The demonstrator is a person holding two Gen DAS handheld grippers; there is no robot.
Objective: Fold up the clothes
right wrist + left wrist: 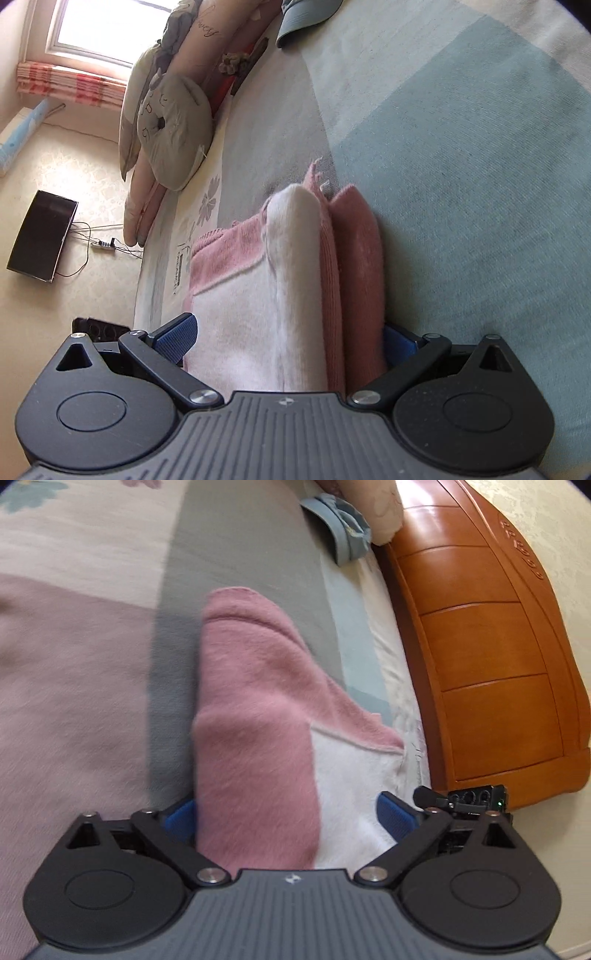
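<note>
1. While both carry the folded bundle, the left hand-held gripper (286,814) and the right hand-held gripper (291,338) each clench the sweater (255,716).
2. It hangs over the bed (461,166) near the headboard-side edge, probably for setting down.

Left wrist cam sits right behind its jaws, very close on the pink-and-white garment (258,709), facing along the bed (74,672) toward the wooden headboard (491,657). Right wrist cam, equally close, faces the pillows (173,125) and window (99,26). Both share the garment, bed, blue cap (343,528).
</note>
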